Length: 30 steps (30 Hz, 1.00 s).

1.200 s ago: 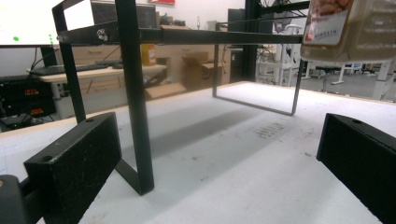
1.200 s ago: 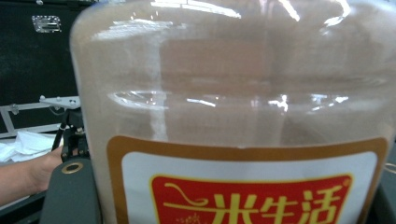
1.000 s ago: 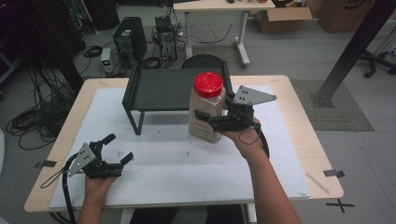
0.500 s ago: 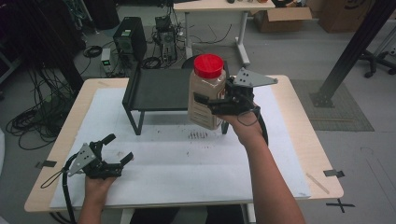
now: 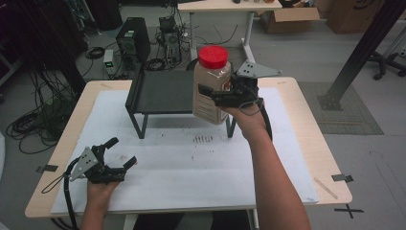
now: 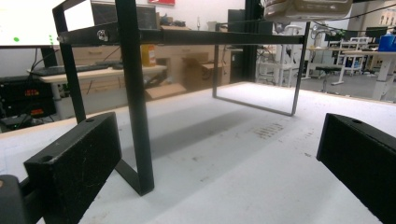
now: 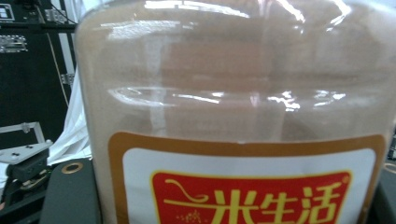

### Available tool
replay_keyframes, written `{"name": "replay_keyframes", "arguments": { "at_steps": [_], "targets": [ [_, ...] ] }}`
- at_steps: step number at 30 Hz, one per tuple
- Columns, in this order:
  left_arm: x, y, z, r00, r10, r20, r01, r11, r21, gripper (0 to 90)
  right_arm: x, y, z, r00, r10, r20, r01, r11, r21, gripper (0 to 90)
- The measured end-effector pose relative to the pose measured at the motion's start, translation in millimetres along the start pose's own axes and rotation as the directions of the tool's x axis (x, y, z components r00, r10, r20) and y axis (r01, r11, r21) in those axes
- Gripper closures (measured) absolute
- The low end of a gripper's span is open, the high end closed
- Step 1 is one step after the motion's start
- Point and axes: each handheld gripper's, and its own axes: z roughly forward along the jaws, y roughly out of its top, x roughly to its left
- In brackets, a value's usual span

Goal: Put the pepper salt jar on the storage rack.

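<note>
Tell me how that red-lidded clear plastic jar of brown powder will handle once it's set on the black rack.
The red-lidded clear plastic jar, held by the right gripper, looks nearly full, so probably heavy. Its glossy wall may be slippery. Tall and narrow, it could tip on the black metal rack.

Right gripper point(image 5: 216, 96) raised on an outstretched forearm, jaws clamped; left gripper point(image 5: 120, 154) low near the body, jaws spread wide.

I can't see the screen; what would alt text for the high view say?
A person's right gripper holds a red-lidded jar in the air above the right end of a low black rack on a paper-covered table. The left gripper rests open near the table's front left.
</note>
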Motion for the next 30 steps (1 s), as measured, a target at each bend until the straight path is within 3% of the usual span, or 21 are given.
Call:
{"name": "replay_keyframes", "arguments": {
  "at_steps": [20, 30],
  "targets": [
    [-0.1, 0.0, -0.2, 1.0, 0.003, 0.0, -0.003, 1.0, -0.001, 0.2, -20.3, 7.1, 35.1, 0.9964, 0.018, 0.082, -0.02, 1.0, 0.019, 24.5],
    [0.1, 0.0, -0.1, 1.0, 0.002, 0.0, -0.002, 1.0, -0.001, 0.2, -25.4, 1.5, 54.0, 0.99, 0.032, 0.137, -0.037, 0.999, 0.03, 24.4]
  ]
}}
